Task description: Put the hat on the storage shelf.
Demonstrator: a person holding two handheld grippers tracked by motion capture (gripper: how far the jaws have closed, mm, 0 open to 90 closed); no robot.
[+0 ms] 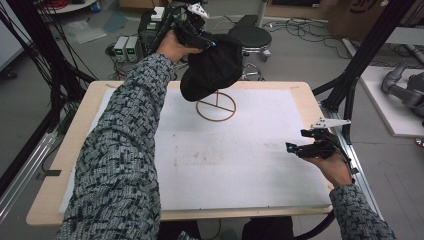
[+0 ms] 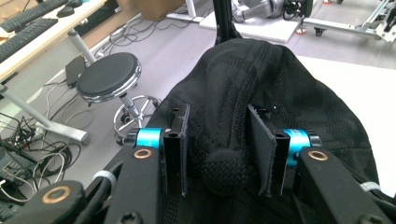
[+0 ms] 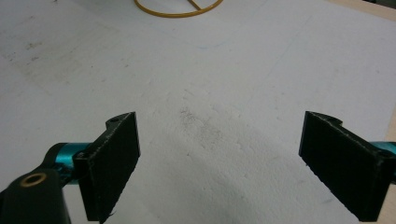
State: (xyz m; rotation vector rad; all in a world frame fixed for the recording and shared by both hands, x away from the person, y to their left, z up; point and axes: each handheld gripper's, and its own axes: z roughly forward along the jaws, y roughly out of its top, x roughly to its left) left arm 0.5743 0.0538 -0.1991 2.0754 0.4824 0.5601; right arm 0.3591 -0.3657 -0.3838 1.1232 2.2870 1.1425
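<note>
A black cap (image 1: pixel 212 67) hangs in the air over the far part of the table, held up by my left gripper (image 1: pixel 200 37). In the left gripper view the cap (image 2: pixel 261 74) bulges between the two jaws, with its top button low in the gap, and the left gripper (image 2: pixel 217 116) is shut on the fabric. Under the cap a wooden ring base (image 1: pixel 216 106) lies on the white mat, and a thin rod rises from it behind the cap. My right gripper (image 1: pixel 295 147) hovers low at the table's right side. It stands open (image 3: pixel 219 140) with nothing in it, and the ring (image 3: pixel 177 9) is far ahead.
A white mat (image 1: pixel 240 165) covers the wooden table. Beyond the far edge stand a round black stool (image 1: pixel 250 36) and grey power boxes (image 1: pixel 126 47) among cables. A black frame post (image 1: pixel 367 47) rises at the right edge. The person's left sleeve (image 1: pixel 125 150) crosses the table's left half.
</note>
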